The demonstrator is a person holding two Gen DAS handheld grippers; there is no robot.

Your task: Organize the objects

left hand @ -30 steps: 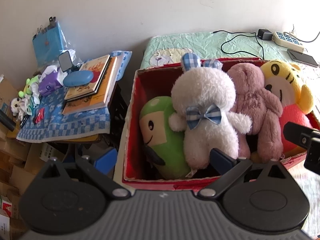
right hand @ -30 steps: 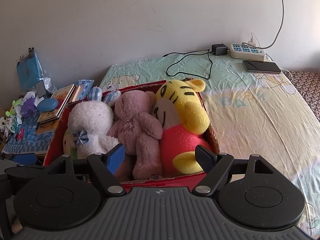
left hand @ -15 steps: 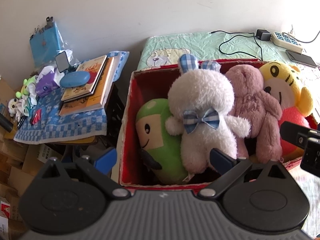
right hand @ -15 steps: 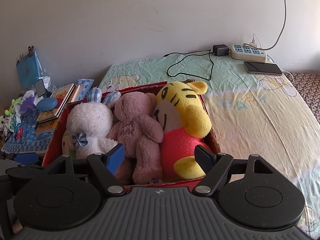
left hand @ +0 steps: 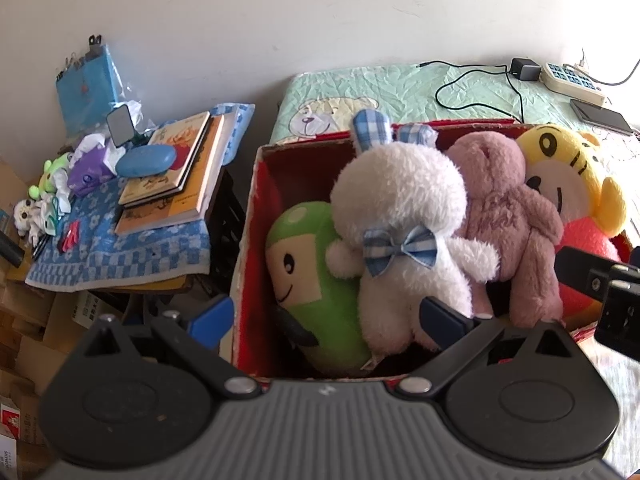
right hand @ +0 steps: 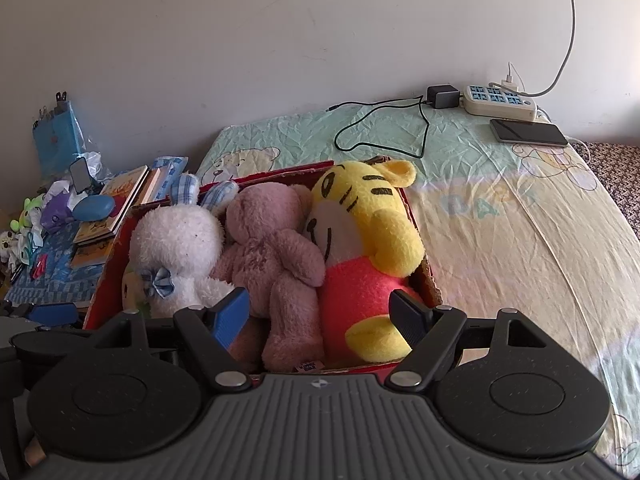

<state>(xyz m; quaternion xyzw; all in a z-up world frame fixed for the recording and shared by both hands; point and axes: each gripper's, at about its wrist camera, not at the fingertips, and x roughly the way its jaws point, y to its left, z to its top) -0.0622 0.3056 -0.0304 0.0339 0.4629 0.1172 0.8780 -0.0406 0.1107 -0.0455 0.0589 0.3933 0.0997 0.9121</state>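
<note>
Both hand-held grippers, left (left hand: 326, 316) and right (right hand: 320, 314), have eased back, fingers apart and empty; red cardboard box (right hand: 280, 170) looks fully packed with plush toys.

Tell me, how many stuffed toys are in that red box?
4, left to right: green plush at the left wall, white bunny, pink bear, yellow tiger at the right wall. More could be hidden underneath.

Four plush toys in one red box (left hand: 256, 216): green (left hand: 308, 264), white rabbit (left hand: 400, 216), pink bear (left hand: 504, 200), yellow tiger (left hand: 568, 176). One phone (right hand: 528, 132), one power strip (right hand: 500, 100). I count two tongs: left (left hand: 324, 316), right (right hand: 320, 316).
</note>
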